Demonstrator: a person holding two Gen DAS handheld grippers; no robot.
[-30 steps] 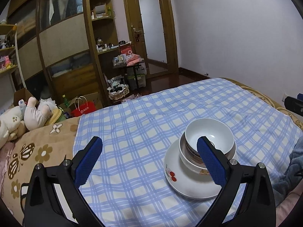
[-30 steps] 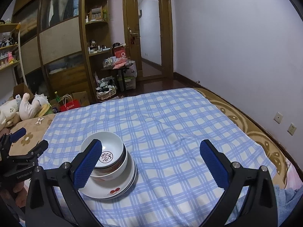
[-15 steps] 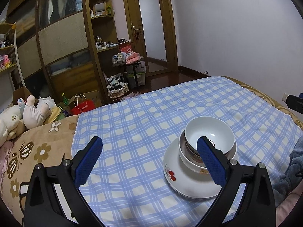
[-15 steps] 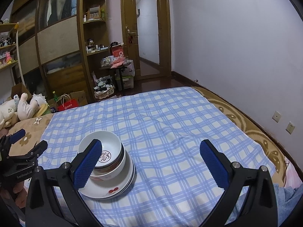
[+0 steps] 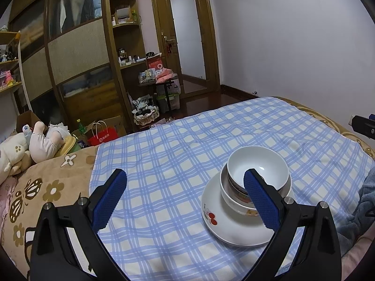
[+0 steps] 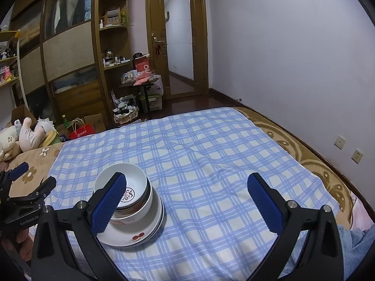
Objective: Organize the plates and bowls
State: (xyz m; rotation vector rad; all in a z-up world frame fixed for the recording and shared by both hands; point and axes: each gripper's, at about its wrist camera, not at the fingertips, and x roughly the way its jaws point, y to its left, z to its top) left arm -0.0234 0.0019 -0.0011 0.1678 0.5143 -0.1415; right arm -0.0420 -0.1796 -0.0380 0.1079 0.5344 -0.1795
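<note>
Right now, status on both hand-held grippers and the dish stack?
Left hand-held gripper open, empty. Right hand-held gripper open, empty. Two bowls nested on stacked plates, on checked cloth. Nothing in the way.

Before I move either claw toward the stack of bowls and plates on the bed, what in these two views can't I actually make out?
- Plate count: right wrist view shows layered rims, too thin to count; left view shows one.
- Lower bowl: the top bowl hides its inside in both views.
- Top bowl's near rim: covered by a blue finger of the left claw, and by the right claw in its own view.
- Stack's underside on the checked cloth: hidden.
</note>
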